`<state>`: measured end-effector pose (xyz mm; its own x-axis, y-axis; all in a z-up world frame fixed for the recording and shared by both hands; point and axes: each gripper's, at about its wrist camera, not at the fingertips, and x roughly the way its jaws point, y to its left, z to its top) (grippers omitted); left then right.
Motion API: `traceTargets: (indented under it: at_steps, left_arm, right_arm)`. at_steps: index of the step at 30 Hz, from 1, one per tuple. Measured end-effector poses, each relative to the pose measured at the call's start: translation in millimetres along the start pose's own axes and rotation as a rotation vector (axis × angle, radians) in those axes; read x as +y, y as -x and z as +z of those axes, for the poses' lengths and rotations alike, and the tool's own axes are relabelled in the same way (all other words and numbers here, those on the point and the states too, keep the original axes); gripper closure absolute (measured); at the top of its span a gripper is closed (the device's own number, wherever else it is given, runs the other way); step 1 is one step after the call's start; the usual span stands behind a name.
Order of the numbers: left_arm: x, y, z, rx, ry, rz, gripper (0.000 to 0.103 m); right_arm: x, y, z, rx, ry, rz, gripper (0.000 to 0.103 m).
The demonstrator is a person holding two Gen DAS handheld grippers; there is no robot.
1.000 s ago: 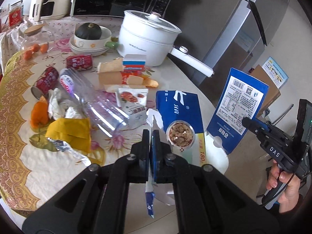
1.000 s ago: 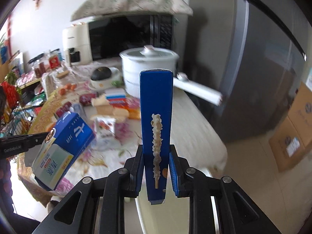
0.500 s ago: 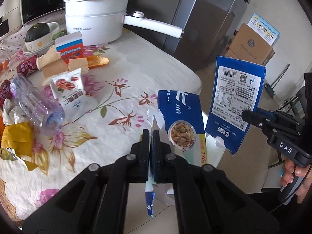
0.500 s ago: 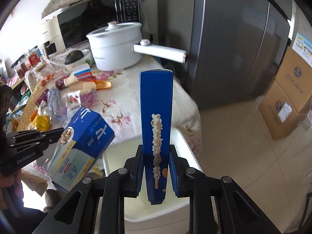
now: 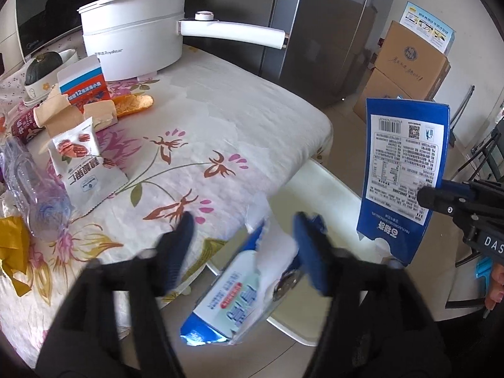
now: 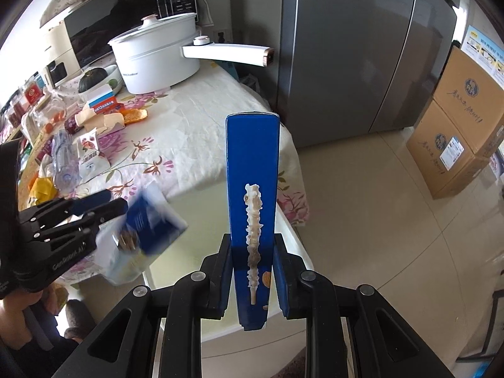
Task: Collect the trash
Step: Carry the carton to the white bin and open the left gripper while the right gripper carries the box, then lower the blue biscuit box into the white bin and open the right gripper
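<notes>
My left gripper (image 5: 244, 223) is opening, its jaws standing wide apart. A blue and white cereal box (image 5: 233, 289) hangs loose and blurred between them, touching neither pad, over a white bin (image 5: 327, 189) beside the table's edge. The right wrist view shows that box (image 6: 148, 230) just off the left gripper (image 6: 107, 206). My right gripper (image 6: 252, 245) is shut on a flattened blue carton (image 6: 252, 157), held upright above the bin's rim (image 6: 291, 226). The same carton (image 5: 406, 163) appears at right in the left wrist view, with the right gripper (image 5: 441, 201) on it.
On the floral tablecloth (image 5: 220, 119) lie a nut packet (image 5: 85, 160), a plastic bottle (image 5: 34, 195), a yellow wrapper (image 5: 12, 249) and opened boxes (image 5: 82, 94). A white pot (image 5: 135, 31) with a long handle stands at the back. A fridge (image 6: 362, 47) and cardboard boxes (image 6: 456, 132) stand beyond.
My left gripper's jaws have sprung apart and the cereal box has dropped away from them, tilting downward. Both grippers have moved past the table's edge over the white bin.
</notes>
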<state>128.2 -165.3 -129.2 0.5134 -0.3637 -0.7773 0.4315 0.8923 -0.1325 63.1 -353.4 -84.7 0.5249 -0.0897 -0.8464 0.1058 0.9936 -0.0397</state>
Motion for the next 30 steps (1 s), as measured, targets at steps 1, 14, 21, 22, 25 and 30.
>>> traceTargets:
  at_steps: [1, 14, 21, 22, 25, 30]
  left_arm:
    - [-1, 1, 0, -0.003, -0.003, 0.023, 0.009]
    - [17, 15, -6, 0.028, -0.011, 0.162, 0.001]
    - [30, 26, -7, 0.033, 0.022, 0.177, 0.001]
    - [31, 27, -7, 0.034, 0.02, 0.18, 0.001]
    - [34, 32, -9, 0.033, 0.016, 0.184, 0.001]
    - [39, 38, -13, 0.038, 0.003, 0.193, 0.001]
  right_arm:
    - [-1, 0, 0, 0.001, 0.0, 0.0, 0.079]
    - [6, -6, 2, 0.02, 0.008, 0.013, 0.079]
    - [7, -12, 2, 0.039, 0.0, 0.024, 0.079]
    - [7, -13, 2, 0.042, -0.002, 0.025, 0.079]
    - [8, -15, 3, 0.043, -0.006, 0.016, 0.077]
    - [8, -13, 5, 0.022, -0.03, 0.023, 0.025]
